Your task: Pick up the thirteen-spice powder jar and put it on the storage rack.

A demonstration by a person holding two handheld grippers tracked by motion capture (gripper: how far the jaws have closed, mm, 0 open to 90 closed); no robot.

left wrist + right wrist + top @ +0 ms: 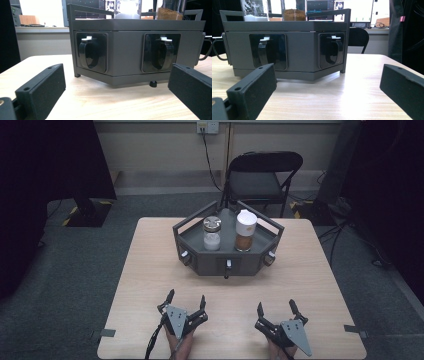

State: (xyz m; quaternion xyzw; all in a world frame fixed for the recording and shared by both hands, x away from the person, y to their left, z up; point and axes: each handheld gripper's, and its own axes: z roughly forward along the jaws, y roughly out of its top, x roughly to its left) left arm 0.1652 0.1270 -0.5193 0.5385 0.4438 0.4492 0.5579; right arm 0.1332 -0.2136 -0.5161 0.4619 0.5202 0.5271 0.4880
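Note:
A dark grey angular rack [210,264] stands at the far middle of the light wooden table [145,285]. On it are a jar of white powder with a silver lid [212,234] and a taller jar of brown powder with a white lid [245,231]. Its front faces carry small knobs [228,266]. My left gripper [186,298] rests open near the front edge, and my right gripper [276,306] is open beside it; both are empty. In the left gripper view the rack [130,50] shows black handles [88,51] in recesses beyond my left gripper [117,92]. The right gripper view shows the rack [302,47] ahead of my right gripper [327,92].
A black folding chair [265,180] stands behind the table. A dark curtain and a stand base [87,212] are at the far left, and cables and dark equipment [345,205] at the far right. Bare tabletop lies between the grippers and the rack.

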